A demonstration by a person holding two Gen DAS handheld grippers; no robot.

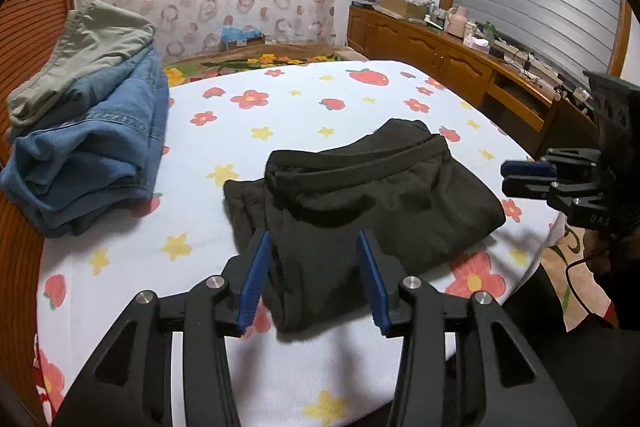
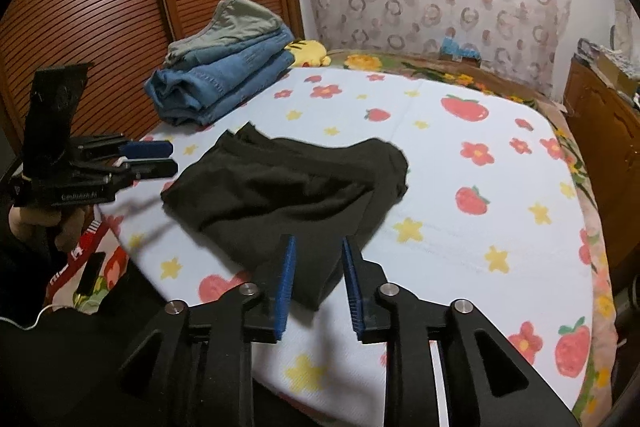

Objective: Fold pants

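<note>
While both tools hang above the near bed edge, order runs thus. Far left: folded stack, olive pants (image 1: 92,43) on blue jeans (image 1: 96,155). Left gripper (image 1: 316,279), jaws wide, empty, over near edge of black pants (image 1: 360,195). These lie folded mid-sheet on flowered bedsheet (image 1: 320,99). Right gripper (image 2: 318,287), jaws partly apart, empty, above pants' right corner. Wooden dresser (image 1: 448,51) far right.

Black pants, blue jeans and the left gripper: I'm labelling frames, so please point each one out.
black pants (image 1: 360,195): left wrist view, middle of the folded bundle.
blue jeans (image 2: 224,83): right wrist view, folded side of the stack.
left gripper (image 1: 312,279): left wrist view, midway between its fingertips, jaws apart.
</note>
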